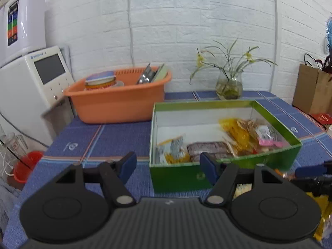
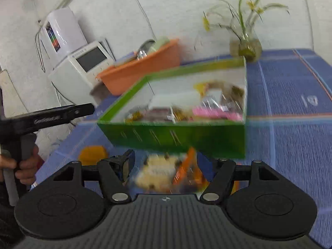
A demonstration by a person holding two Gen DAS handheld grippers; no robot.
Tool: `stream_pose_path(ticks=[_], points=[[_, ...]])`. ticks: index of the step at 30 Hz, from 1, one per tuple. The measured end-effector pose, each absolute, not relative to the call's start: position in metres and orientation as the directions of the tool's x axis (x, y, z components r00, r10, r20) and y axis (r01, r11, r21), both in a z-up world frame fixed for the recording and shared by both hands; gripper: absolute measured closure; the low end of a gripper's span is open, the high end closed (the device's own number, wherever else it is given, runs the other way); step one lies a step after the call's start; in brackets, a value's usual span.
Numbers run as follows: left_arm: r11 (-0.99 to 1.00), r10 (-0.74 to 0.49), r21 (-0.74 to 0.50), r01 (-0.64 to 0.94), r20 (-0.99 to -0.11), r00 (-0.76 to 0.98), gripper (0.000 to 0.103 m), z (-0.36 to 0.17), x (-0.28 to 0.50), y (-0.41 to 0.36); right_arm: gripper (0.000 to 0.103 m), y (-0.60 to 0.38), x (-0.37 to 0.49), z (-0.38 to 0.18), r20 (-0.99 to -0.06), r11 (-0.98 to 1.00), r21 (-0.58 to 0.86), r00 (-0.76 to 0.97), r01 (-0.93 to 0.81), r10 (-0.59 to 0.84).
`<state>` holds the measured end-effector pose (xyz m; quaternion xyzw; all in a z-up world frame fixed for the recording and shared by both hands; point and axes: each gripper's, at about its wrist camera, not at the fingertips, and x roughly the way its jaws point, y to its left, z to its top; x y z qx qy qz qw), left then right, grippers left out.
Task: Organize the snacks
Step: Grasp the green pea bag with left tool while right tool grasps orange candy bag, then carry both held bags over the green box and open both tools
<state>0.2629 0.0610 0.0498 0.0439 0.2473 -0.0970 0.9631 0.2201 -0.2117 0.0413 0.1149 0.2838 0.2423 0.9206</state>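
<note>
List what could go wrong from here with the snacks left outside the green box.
1. The right gripper is open around a loose pile of snack packets right against the green box; closing could pinch several or nudge the box.
2. The left gripper is open beside the same box; the two grippers could collide.
3. The right wrist view is blurred, so aim may be off.

Glossy green cardboard box (image 1: 178, 178), crinkly clear-plastic snack packets (image 1: 249, 137), smooth orange plastic tub (image 1: 116, 101), woven blue tablecloth (image 1: 116, 137).

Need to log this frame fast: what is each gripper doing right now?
Left gripper: open, holding nothing.
Right gripper: open wide, a snack packet lying between the jaws, not gripped.
</note>
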Motion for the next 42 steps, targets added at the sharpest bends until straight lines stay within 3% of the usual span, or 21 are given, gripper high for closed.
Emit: stream_pose_path(ticks=[4,8,10,14,17,20,24,26,31,34,35,39,42], points=[[0.964,-0.238,-0.021,0.267,-0.522,0.819,0.035,0.018,0.245,0.059,0.0,-0.222,0.196,0.036,-0.476,0.878,0.24,0.738,-0.415,0.479],[0.952,-0.235,0.025,0.304,-0.577,0.783,0.035,-0.003,0.246,0.04,0.0,-0.221,0.18,0.032,-0.531,0.934,0.015,0.788,-0.357,0.31],[0.945,-0.236,0.05,0.325,-0.585,0.776,0.033,-0.009,0.245,0.032,0.0,-0.227,0.175,0.034,-0.519,0.941,-0.025,0.809,-0.339,0.277],[0.929,-0.226,0.11,0.353,-0.588,0.777,0.028,-0.015,0.242,0.019,0.0,-0.234,0.177,0.042,-0.508,0.956,-0.056,0.832,-0.287,0.221],[0.914,-0.214,0.156,0.374,-0.596,0.774,0.018,-0.02,0.241,0.01,0.0,-0.24,0.182,0.049,-0.494,0.972,-0.039,0.85,-0.231,0.182],[0.897,-0.209,0.199,0.394,-0.594,0.777,0.002,-0.025,0.24,0.0,0.0,-0.251,0.192,0.052,-0.506,0.99,0.001,0.854,-0.14,0.121],[0.886,-0.217,0.216,0.411,-0.591,0.777,0.001,-0.028,0.24,-0.008,0.0,-0.263,0.214,0.039,-0.592,0.998,0.007,0.804,-0.068,0.059],[0.891,-0.238,0.177,0.418,-0.603,0.762,0.004,-0.028,0.245,-0.006,0.0,-0.262,0.222,0.028,-0.638,0.997,-0.029,0.769,-0.068,0.034],[0.888,-0.347,0.02,0.459,-0.626,0.699,0.038,-0.026,0.249,0.008,0.0,-0.262,0.224,0.014,-0.638,0.995,-0.072,0.77,-0.068,0.007],[0.888,-0.356,0.008,0.46,-0.623,0.697,0.043,-0.026,0.246,0.009,0.0,-0.27,0.223,0.015,-0.628,0.997,-0.048,0.778,-0.068,0.023],[0.888,-0.355,0.008,0.459,-0.622,0.698,0.044,-0.026,0.244,0.009,0.01,-0.271,0.221,0.015,-0.622,0.996,-0.062,0.783,-0.06,0.009],[0.895,-0.34,0.013,0.445,-0.626,0.702,0.047,-0.025,0.237,0.014,0.012,-0.276,0.213,0.017,-0.604,0.998,-0.03,0.797,-0.054,0.025],[0.912,-0.319,0.0,0.41,-0.628,0.71,0.048,-0.021,0.231,0.022,0.012,-0.276,0.203,0.022,-0.538,0.999,-0.028,0.843,-0.039,0.018]])
